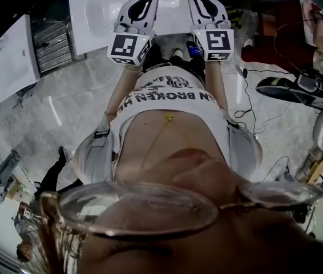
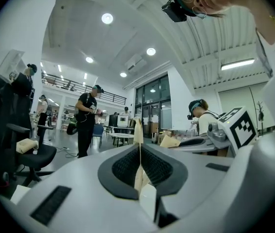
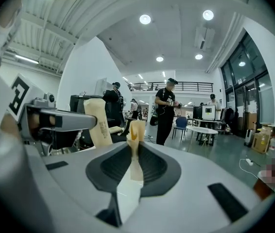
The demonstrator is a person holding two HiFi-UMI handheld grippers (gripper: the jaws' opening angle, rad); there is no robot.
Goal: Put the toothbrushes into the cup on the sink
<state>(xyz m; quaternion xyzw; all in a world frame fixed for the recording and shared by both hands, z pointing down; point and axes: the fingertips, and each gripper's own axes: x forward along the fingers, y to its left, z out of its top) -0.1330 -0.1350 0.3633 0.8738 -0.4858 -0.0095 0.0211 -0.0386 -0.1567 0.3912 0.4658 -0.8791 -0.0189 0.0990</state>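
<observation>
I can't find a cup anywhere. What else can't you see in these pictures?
- Cup: in no view; the head view's top edge cuts off the sink.
- Bristles: the left gripper clamps a cream stick, the right gripper another; bristles too small to tell.
- Sink's middle: head view, both grippers cover it.

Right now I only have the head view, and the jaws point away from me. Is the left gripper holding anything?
Observer: Yes. The left gripper view shows the left gripper shut on a thin beige toothbrush that sticks out past the jaws.
Operator: And the right one?
Observer: The right gripper view shows the right gripper shut on a second toothbrush, upright between its jaws.
Operator: What's in front of them?
Observer: A person in black stands ahead; neither gripper view shows a cup.
</observation>
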